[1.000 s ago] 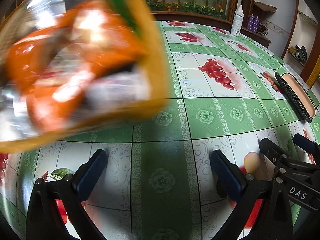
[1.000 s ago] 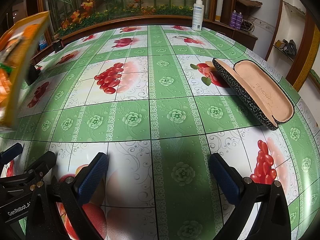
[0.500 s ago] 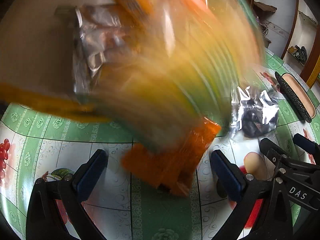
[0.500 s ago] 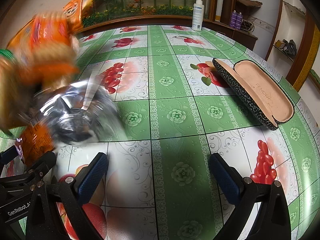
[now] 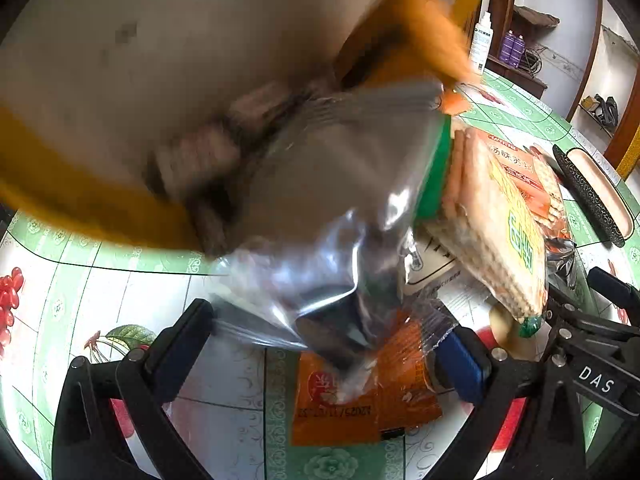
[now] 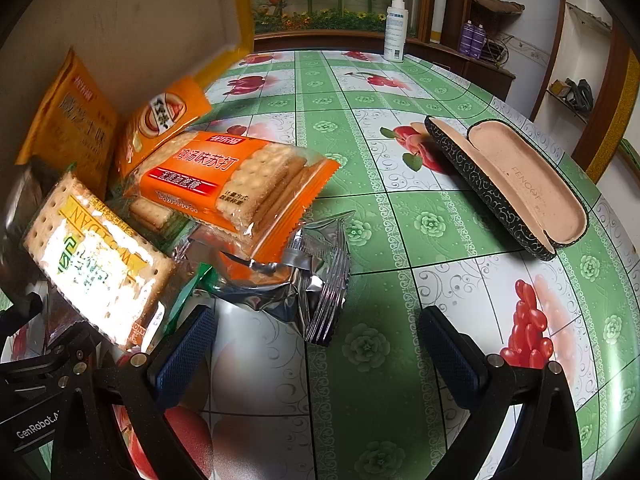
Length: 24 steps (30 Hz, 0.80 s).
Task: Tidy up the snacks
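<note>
A cardboard box with a yellow rim [image 5: 160,60] hangs tilted over the table, its inside facing me. Snack packets lie spilled in a heap below it. Between the fingers of my open left gripper [image 5: 324,344] lies an orange packet [image 5: 360,392], partly under a blurred silver packet [image 5: 320,220]; neither finger grips them. A yellow-labelled cracker pack [image 5: 496,232] leans to the right. My right gripper [image 6: 320,340] is open and holds nothing. Just beyond it lie a silver packet [image 6: 304,280], an orange cracker pack [image 6: 224,184] and the yellow-labelled cracker pack [image 6: 92,256].
An open glasses case [image 6: 520,184] lies on the floral tablecloth at the right. A white spray bottle [image 6: 395,28] stands at the table's far edge. Two more orange packets [image 6: 160,128] lean against the box [image 6: 140,20] wall.
The box swung in from the left and tipped over. Its snack packets tumbled out onto the table in front of both grippers. Neither gripper moved.
</note>
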{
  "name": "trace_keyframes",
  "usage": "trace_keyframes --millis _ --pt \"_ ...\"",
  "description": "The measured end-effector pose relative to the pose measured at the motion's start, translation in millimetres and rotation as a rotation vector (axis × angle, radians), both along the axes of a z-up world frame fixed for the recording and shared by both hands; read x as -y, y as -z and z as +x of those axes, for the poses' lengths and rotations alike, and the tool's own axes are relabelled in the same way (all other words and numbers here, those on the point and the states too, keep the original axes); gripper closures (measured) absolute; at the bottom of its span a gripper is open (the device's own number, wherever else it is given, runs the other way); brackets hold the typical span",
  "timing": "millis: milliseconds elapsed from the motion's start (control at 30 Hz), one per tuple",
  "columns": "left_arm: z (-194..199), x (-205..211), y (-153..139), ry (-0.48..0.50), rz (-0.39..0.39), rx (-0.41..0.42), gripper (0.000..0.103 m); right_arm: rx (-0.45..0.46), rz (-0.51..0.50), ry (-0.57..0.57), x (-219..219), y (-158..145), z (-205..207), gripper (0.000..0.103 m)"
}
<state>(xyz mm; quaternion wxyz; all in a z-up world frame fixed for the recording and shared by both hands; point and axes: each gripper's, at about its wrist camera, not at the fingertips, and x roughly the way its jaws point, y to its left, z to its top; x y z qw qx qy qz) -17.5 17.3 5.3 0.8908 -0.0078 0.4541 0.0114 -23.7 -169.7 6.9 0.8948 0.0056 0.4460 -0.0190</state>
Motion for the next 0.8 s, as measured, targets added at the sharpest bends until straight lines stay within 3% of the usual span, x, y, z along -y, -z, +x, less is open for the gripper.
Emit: trace_keyframes --millis 800 --pt "4.7 7.8 -2.1 0.001 0.002 -0.002 0.000 0.002 0.000 0.000 -1.3 0.9 -1.0 0.001"
